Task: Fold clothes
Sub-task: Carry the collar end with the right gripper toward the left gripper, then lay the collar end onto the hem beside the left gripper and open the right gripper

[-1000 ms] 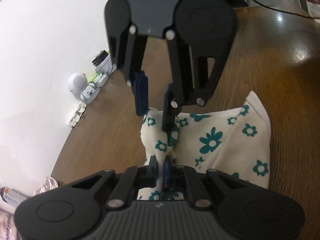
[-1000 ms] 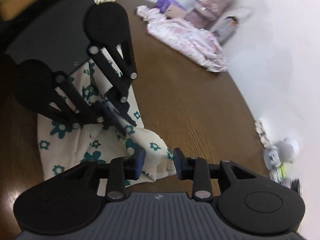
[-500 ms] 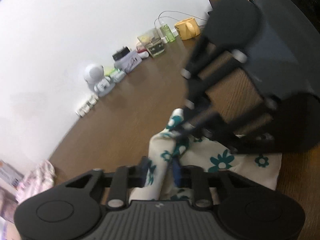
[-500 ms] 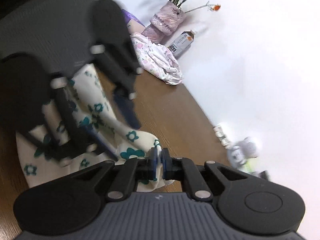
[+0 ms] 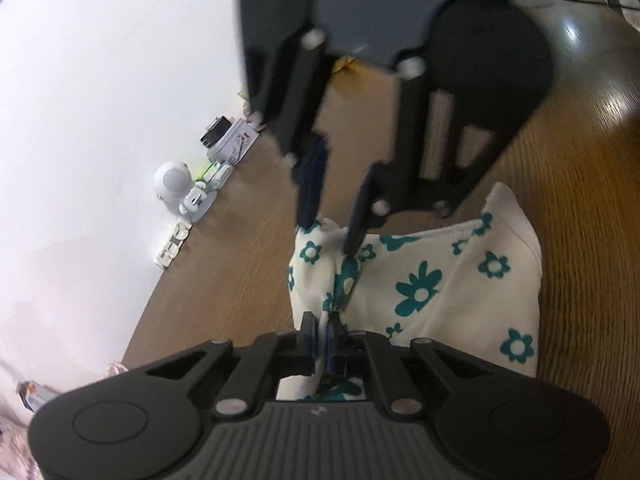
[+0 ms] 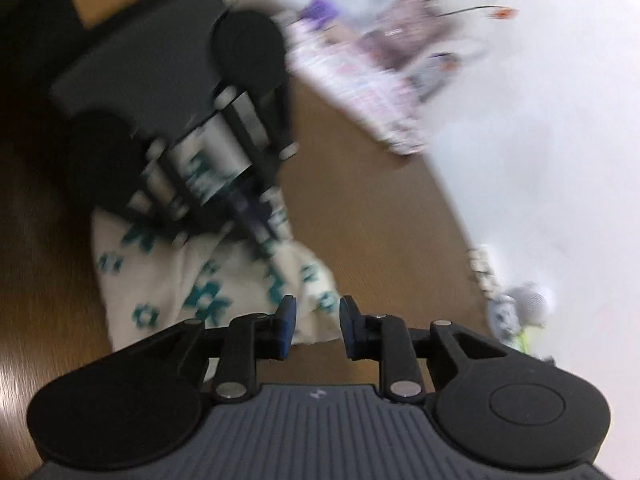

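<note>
A cream garment with teal flowers (image 5: pixel 420 292) lies bunched on the brown wooden table (image 5: pixel 580 240). My left gripper (image 5: pixel 322 332) is shut on a raised fold at the garment's near edge. Facing it, my right gripper (image 5: pixel 332 224) hovers over the garment's far corner with its fingers apart. In the blurred right wrist view, the right gripper (image 6: pixel 316 320) has its jaws opening. A corner of the garment (image 6: pixel 208 300) reaches into the gap, and neither pad presses on it. The left gripper (image 6: pixel 256 216) shows there as a dark blur over the cloth.
Along the white wall stand a small white robot toy (image 5: pixel 172 182), little boxes (image 5: pixel 232 142) and a row of small white pieces (image 5: pixel 172 246). A pink-patterned garment (image 6: pixel 360 92) and a vase of flowers (image 6: pixel 432 36) sit at the table's far end.
The right gripper's jaws, shut on the garment's corner half a second ago, now stand apart again. The left gripper keeps its hold on the fold. Both views swung.
</note>
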A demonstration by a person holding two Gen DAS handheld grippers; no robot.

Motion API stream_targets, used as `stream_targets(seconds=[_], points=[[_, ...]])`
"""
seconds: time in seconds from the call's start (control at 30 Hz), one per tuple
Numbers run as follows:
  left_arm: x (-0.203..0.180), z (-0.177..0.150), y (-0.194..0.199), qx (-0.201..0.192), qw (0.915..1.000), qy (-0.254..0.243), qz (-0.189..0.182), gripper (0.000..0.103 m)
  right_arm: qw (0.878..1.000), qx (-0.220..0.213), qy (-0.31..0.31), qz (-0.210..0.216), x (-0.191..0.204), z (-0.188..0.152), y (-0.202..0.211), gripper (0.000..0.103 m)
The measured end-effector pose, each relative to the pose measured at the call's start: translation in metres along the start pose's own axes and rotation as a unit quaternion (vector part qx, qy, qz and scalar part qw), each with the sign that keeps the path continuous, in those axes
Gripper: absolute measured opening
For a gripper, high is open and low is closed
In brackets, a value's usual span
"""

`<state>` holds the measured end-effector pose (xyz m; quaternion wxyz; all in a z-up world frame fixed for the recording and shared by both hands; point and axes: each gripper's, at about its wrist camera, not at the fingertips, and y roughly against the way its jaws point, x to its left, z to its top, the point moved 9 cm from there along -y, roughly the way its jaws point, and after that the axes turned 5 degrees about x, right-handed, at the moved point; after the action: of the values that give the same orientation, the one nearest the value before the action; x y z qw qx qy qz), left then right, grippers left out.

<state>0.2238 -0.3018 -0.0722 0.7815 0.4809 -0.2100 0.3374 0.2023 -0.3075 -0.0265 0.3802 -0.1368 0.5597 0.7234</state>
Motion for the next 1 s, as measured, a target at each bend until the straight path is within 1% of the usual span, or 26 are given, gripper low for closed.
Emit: stream_targets(seconds=[0.07, 0.1, 0.17, 0.27, 0.33, 0.4, 0.5, 0.6, 0.63, 0.67, 0.7, 0.8, 0.87, 0.9, 0.93, 0.97, 1.0], points=[[-0.001, 0.000, 0.001, -0.001, 1.0000, -0.005, 0.000, 0.004, 0.999, 0.013, 0.034, 0.010, 0.005, 0.001, -0.008, 0.023], [-0.001, -0.001, 0.002, -0.001, 1.0000, -0.003, -0.002, 0.004, 0.999, 0.015, 0.040, 0.012, 0.005, 0.002, -0.010, 0.024], [0.001, -0.001, 0.003, -0.002, 1.0000, 0.004, -0.005, 0.004, 0.999, 0.014, 0.041, 0.015, 0.005, 0.007, -0.010, 0.032], [0.000, -0.001, 0.004, -0.004, 1.0000, 0.005, -0.007, 0.004, 0.999, 0.007, 0.028, 0.026, -0.004, 0.007, 0.003, 0.034], [-0.001, 0.000, 0.005, -0.005, 1.0000, 0.002, -0.006, 0.004, 1.000, 0.013, 0.020, 0.015, -0.012, 0.001, 0.005, 0.033], [-0.002, 0.000, 0.006, -0.004, 1.0000, 0.000, -0.005, 0.004, 0.999, 0.032, 0.030, 0.000, -0.014, -0.001, -0.001, 0.033], [-0.004, 0.001, 0.011, -0.006, 1.0000, 0.001, -0.003, 0.005, 0.996, 0.048, 0.066, -0.020, -0.009, -0.002, -0.012, 0.031], [0.002, -0.002, 0.014, -0.002, 0.9999, 0.014, 0.002, 0.014, 0.995, 0.046, 0.091, -0.022, -0.004, 0.007, -0.032, 0.022], [0.005, -0.004, 0.015, 0.000, 0.9998, 0.020, 0.004, 0.013, 0.994, 0.047, 0.093, -0.022, -0.002, 0.009, -0.034, 0.010], [0.008, -0.007, 0.015, 0.005, 0.9996, 0.028, 0.002, 0.010, 0.995, 0.046, 0.091, -0.021, -0.001, 0.010, -0.036, 0.004], [0.008, -0.010, 0.015, 0.012, 0.9992, 0.037, -0.009, 0.003, 0.996, 0.040, 0.082, -0.023, -0.001, 0.010, -0.035, 0.004], [0.012, -0.018, 0.018, 0.022, 0.9978, 0.060, -0.018, 0.003, 0.998, 0.029, 0.040, -0.048, -0.009, 0.003, -0.028, 0.004], [0.011, -0.016, 0.023, 0.020, 0.9978, 0.060, -0.022, 0.003, 0.998, 0.026, 0.022, -0.057, -0.007, -0.006, -0.024, 0.003], [0.011, -0.015, 0.025, 0.018, 0.9979, 0.059, -0.021, 0.004, 0.998, 0.026, 0.020, -0.060, -0.003, -0.007, -0.025, 0.003], [0.011, -0.013, 0.027, 0.015, 0.9979, 0.059, -0.022, 0.011, 0.998, 0.026, 0.019, -0.062, 0.001, -0.009, -0.026, 0.003], [0.011, -0.008, 0.030, 0.005, 0.9978, 0.061, -0.026, 0.015, 0.997, 0.026, 0.021, -0.064, 0.004, -0.009, -0.027, 0.004], [0.011, -0.002, 0.034, -0.004, 0.9975, 0.063, -0.030, 0.026, 0.997, 0.027, 0.022, -0.066, 0.007, -0.009, -0.029, 0.004]])
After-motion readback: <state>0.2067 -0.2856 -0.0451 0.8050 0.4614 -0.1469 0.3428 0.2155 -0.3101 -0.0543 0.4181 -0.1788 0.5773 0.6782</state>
